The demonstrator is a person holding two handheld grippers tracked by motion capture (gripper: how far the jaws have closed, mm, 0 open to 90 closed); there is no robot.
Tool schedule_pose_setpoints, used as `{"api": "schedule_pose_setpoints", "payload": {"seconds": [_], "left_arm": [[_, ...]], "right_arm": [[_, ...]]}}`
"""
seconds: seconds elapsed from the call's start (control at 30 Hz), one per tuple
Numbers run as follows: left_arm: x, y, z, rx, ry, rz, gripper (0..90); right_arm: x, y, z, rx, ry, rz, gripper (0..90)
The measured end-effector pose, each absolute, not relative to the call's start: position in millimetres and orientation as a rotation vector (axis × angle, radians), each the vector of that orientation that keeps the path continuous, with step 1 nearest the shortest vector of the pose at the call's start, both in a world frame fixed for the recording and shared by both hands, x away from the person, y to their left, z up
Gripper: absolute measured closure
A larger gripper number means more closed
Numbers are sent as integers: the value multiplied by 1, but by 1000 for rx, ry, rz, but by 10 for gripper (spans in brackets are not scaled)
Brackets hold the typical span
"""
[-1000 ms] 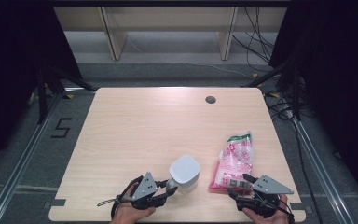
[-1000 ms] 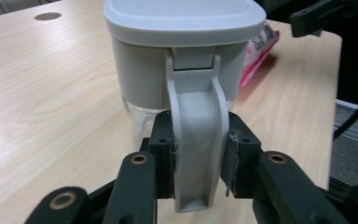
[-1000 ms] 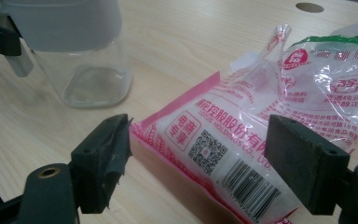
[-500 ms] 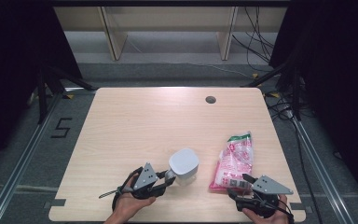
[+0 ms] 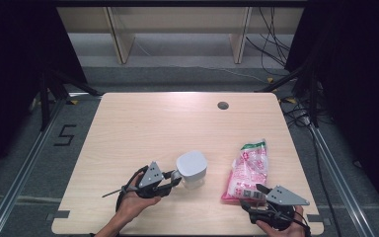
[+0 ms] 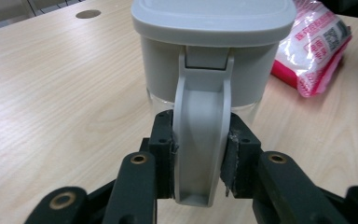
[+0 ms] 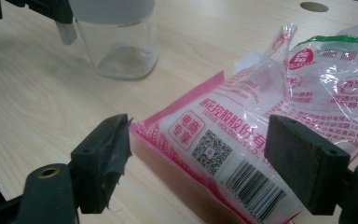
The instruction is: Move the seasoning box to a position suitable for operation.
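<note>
A clear jar (image 5: 191, 168) with a grey lid and a grey handle stands on the wooden table (image 5: 177, 123), near the front at the middle. My left gripper (image 5: 175, 178) is shut on that handle (image 6: 200, 140), one pad on each side of it, with the jar (image 6: 212, 42) straight ahead. A pink and white printed bag (image 5: 246, 170) lies flat to the right. My right gripper (image 5: 252, 193) is open at the bag's near end. The bag (image 7: 270, 116) reaches in between its wide-apart pads without being pressed. The jar (image 7: 121, 46) stands at that view's upper left.
A small round hole (image 5: 222, 105) sits in the tabletop near the far edge. Beyond the table stand wooden shelf legs (image 5: 118, 39), and cables (image 5: 276, 44) trail on the floor at the far right. The left and far parts of the table are bare wood.
My left gripper and the jar it holds have moved a little away from the front edge, toward the table's middle. The right gripper and the bag have stayed put.
</note>
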State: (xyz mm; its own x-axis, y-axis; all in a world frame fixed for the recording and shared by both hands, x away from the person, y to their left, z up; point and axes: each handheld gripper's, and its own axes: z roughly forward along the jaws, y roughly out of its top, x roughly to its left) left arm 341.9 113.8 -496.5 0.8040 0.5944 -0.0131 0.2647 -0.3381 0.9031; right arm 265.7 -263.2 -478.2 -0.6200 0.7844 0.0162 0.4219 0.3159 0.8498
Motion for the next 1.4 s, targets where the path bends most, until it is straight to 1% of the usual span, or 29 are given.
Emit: {"api": "schedule_pose_setpoints", "payload": {"seconds": [0.13,0.33,0.4,0.63,0.73,0.87,0.9,1.07,1.3,1.4], "left_arm": [[346,115,-496,1942,642,384,681],[358,120,-494,1963,627,412,680],[359,120,-495,1960,632,399,680],[367,123,-494,1966,639,406,680],[370,123,-494,1969,639,413,680],[374,124,-493,1972,630,416,679],[376,125,-494,1965,638,415,680],[376,125,-494,1962,646,406,681],[377,126,-494,1967,606,422,682],[376,123,-494,1960,636,414,682]], "right_arm": [[266,-263,-478,1075,2188,1230,233],[264,-261,-478,1109,2195,1231,233],[264,-261,-478,1109,2195,1231,233],[268,-263,-479,1056,2207,1236,232],[267,-262,-480,1090,2200,1245,232],[270,-265,-481,1033,2202,1230,231],[267,-264,-481,1095,2208,1230,231],[270,-265,-482,1044,2209,1254,231],[268,-262,-481,1090,2208,1239,229],[270,-262,-482,1054,2217,1252,230]]}}
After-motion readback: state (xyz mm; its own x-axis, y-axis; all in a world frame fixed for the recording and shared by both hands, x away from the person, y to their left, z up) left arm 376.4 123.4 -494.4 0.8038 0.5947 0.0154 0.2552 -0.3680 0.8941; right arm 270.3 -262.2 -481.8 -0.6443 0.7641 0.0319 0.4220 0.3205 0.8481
